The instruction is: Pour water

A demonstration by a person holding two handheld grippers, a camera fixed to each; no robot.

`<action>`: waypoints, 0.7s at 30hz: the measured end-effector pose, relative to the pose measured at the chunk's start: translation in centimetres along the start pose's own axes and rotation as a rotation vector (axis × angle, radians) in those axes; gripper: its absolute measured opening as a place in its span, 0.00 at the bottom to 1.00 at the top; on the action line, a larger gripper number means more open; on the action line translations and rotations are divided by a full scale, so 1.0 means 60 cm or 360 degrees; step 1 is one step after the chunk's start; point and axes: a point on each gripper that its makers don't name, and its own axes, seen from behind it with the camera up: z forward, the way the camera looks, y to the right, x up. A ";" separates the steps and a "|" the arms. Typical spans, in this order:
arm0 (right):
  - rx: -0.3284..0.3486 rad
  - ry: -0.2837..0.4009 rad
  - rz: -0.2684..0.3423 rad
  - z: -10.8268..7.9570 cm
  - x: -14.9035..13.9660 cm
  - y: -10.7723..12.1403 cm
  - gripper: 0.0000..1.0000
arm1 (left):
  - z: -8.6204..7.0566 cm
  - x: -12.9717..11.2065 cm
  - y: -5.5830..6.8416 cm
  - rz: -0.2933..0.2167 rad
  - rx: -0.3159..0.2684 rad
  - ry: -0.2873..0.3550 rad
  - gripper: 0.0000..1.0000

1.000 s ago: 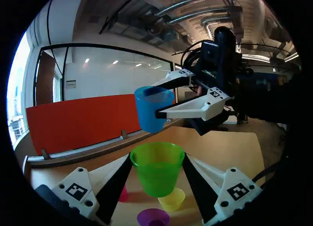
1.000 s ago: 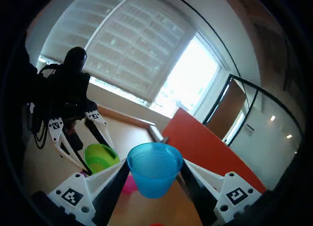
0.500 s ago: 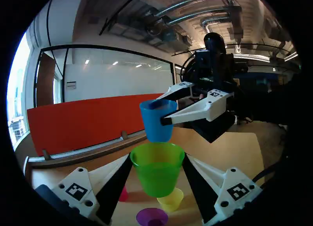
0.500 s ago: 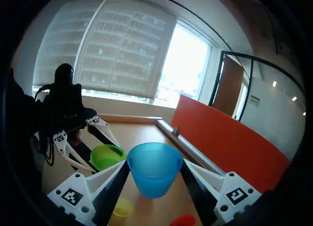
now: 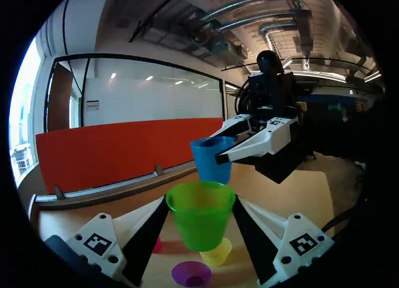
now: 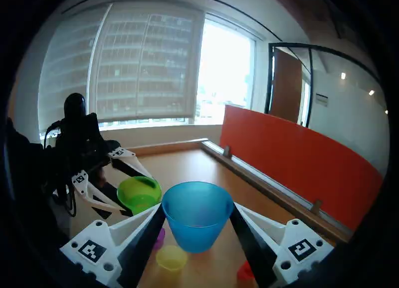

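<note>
My left gripper [image 5: 200, 204] grips the green cup [image 5: 199, 228], my right gripper [image 6: 197, 209] the blue cup [image 5: 211, 161]. Blue hangs upright just past green's rim.

Light wooden surface [image 5: 304, 186], seen across the lower half of the left gripper view. Standing directly on it, at lower centre: a yellow cup [image 5: 215, 251], a purple cup [image 5: 191, 274] just beside it, and a partly hidden red cup [image 5: 157, 245] to their left.
</note>
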 end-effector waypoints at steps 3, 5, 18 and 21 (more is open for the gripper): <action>-0.0009 -0.0041 -0.0007 -0.004 -0.015 0.000 0.91 | -0.002 -0.004 -0.001 0.0001 0.0004 -0.0016 0.88; -0.0014 -0.0065 -0.0013 -0.006 -0.025 -0.001 0.91 | -0.003 -0.006 0.001 0.0000 0.0005 -0.0027 0.88; 0.0002 -0.0150 0.0012 -0.020 -0.084 -0.007 0.92 | -0.005 -0.036 0.030 0.0034 -0.0046 -0.0128 0.88; 0.0004 -0.0165 0.0018 -0.023 -0.096 -0.007 0.92 | -0.005 -0.044 0.036 0.0033 -0.0054 -0.0149 0.88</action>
